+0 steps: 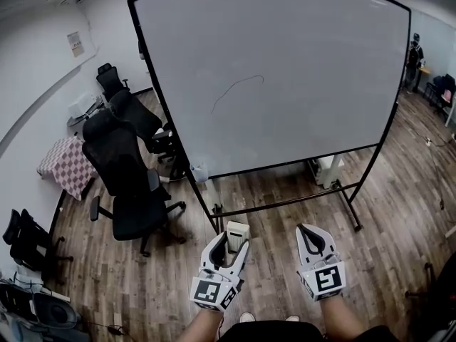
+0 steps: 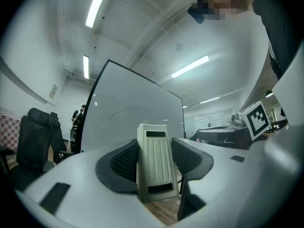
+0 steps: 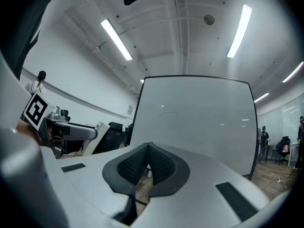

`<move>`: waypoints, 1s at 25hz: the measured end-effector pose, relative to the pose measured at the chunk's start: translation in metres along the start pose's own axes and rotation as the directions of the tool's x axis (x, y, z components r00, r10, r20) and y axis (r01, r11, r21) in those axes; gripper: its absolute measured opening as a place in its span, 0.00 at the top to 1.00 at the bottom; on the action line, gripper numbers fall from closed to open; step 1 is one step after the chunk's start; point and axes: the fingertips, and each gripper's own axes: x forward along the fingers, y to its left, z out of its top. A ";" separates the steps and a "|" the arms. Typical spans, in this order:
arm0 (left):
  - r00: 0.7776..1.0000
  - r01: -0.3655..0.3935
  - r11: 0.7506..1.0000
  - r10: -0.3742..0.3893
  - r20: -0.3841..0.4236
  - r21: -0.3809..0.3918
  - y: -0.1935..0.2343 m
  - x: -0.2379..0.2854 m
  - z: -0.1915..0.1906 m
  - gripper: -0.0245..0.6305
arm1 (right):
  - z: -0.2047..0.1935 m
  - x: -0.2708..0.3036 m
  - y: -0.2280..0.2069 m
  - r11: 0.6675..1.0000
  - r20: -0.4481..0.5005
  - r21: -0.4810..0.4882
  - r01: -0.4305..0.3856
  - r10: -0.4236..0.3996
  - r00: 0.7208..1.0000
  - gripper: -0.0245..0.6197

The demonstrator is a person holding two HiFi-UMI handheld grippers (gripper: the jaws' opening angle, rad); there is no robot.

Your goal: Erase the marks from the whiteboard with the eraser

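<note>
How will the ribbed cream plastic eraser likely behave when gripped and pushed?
The ribbed cream plastic eraser looks rigid, so it probably keeps shape in the left tool. Its ribbed face likely resists slipping. Being small, it is probably light.

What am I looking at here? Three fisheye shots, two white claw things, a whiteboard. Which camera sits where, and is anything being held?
There is no robot here. A person holds a two-jaw gripper in each hand. The wide picture comes from a camera on the person's head, looking steeply down. The other two come from cameras riding on each gripper, looking along its own jaws. The left gripper is clamped on a pale ribbed eraser. The right gripper has its jaws together with nothing between them. Ahead stands a whiteboard on a black frame, bearing one thin curved pen mark. Black office chairs stand to its left on the wood floor.
</note>
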 end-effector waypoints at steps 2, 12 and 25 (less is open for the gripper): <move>1.000 -0.007 1.000 0.007 0.003 -0.003 0.008 -0.002 -0.001 0.59 | 0.000 0.005 0.005 1.000 -0.004 0.002 -0.005 0.005 1.000 0.93; 1.000 -0.015 1.000 0.015 0.000 -0.008 0.067 -0.006 -0.002 0.59 | -0.003 0.044 0.031 0.998 -0.002 0.058 0.037 -0.037 0.999 0.93; 0.996 -0.085 0.996 0.085 0.003 0.025 0.120 0.054 -0.008 0.59 | -0.006 0.120 0.006 0.999 0.046 0.052 -0.003 0.001 0.999 0.93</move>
